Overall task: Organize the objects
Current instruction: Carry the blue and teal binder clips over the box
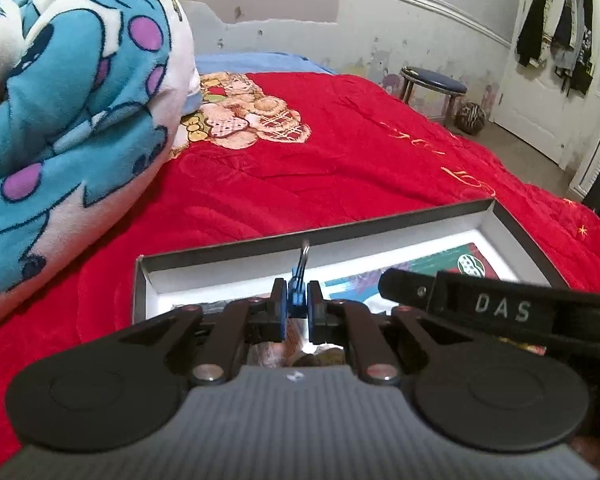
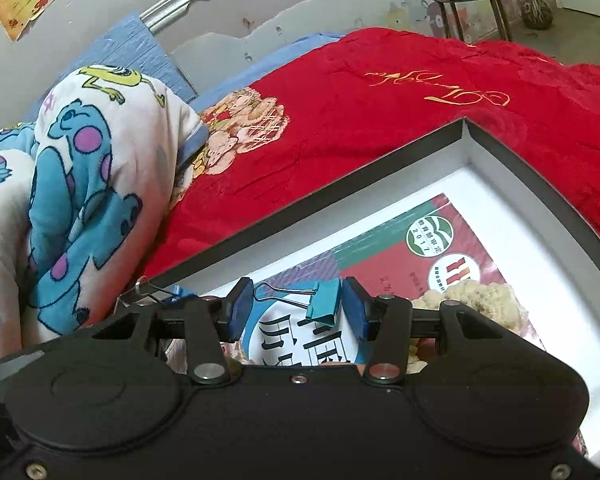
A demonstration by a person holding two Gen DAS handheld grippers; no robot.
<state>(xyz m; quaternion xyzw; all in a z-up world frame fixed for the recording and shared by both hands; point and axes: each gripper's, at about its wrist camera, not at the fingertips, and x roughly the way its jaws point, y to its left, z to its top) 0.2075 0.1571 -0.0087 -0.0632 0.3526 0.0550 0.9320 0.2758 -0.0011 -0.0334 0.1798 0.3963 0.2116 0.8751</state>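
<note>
While my left gripper (image 1: 297, 307) pinches a blue binder clip (image 1: 298, 288) tight above the box (image 1: 320, 236), my right gripper (image 2: 296, 310) stands wide apart around a teal binder clip (image 2: 320, 300) lying on the book (image 2: 440, 256) inside. That box rests on the red bedspread (image 2: 400, 120), near the cartoon blanket (image 2: 72, 184).

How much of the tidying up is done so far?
Done: a book already lies in the box on the red bedspread. In hand: the left gripper is shut on a blue clip over the box, and the right gripper sits open around a teal clip resting on the book. Left: setting the blue clip down inside.
</note>
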